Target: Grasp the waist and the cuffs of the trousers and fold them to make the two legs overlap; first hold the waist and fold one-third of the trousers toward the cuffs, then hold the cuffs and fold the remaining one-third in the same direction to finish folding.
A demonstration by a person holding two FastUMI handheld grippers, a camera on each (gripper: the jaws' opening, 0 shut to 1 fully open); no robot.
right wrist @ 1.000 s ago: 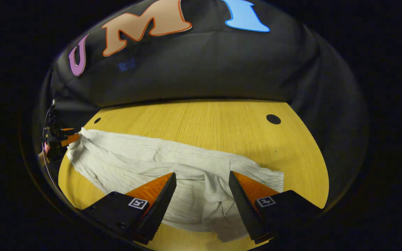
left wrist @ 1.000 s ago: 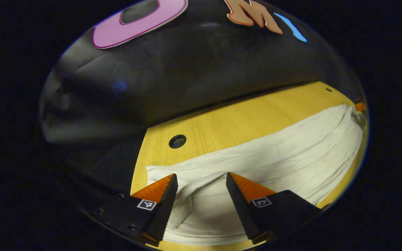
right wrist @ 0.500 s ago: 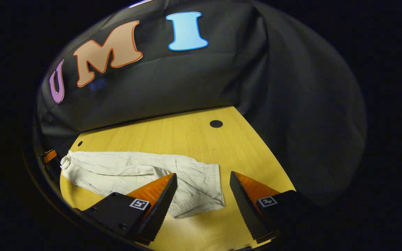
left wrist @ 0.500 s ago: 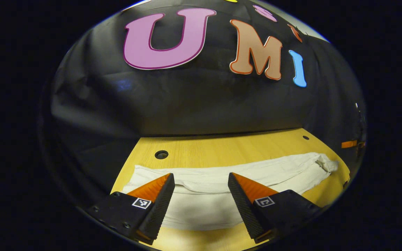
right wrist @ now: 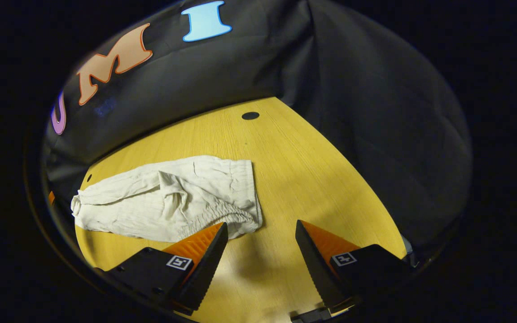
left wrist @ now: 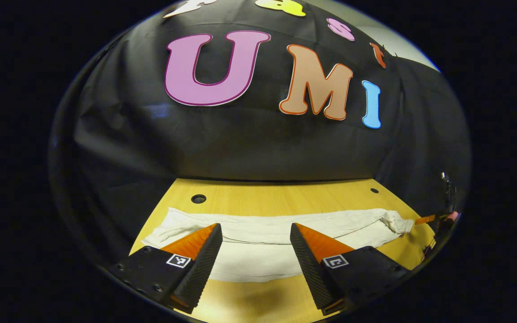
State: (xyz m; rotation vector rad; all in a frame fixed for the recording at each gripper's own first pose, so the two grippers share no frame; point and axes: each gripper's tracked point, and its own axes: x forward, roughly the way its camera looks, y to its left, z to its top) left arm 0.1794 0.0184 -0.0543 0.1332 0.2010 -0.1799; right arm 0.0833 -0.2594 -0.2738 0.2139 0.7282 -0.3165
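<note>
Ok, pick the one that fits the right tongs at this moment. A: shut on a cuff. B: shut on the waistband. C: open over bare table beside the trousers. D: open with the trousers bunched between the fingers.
C: in the right gripper view the right tongs stand open over the bare wooden table, with the pale trousers lying flat just off to the side, not pinched.

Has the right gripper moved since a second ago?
Yes. The right gripper has pulled back off the trousers, now over bare table beside the waistband.
</note>
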